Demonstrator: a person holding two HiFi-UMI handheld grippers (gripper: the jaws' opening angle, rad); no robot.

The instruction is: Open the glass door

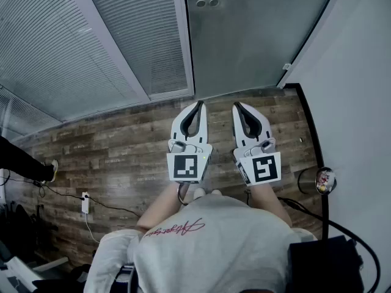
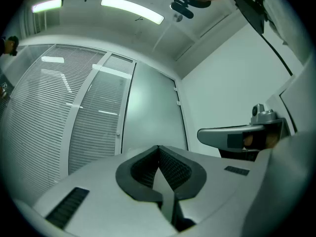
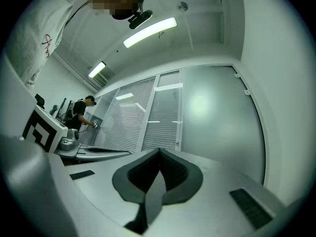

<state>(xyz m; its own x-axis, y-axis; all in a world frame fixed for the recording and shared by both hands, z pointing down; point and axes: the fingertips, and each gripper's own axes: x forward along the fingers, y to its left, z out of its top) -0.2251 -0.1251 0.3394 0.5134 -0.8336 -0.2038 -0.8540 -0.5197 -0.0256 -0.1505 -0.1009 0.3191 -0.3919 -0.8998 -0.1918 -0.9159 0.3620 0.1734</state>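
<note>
Grey frosted glass door [image 1: 256,35] stands straight ahead of both grippers, apart from their tips. The left gripper [image 1: 198,104] and right gripper [image 1: 236,105] are held side by side above a wood-plank floor [image 1: 110,151], both aimed at the door. Each has its jaws pressed together with nothing between them. Slatted blinds [image 1: 91,47] behind glass panels run off to the left of the left gripper. A plain white wall [image 1: 360,102] lies to the right of the right gripper.
</note>
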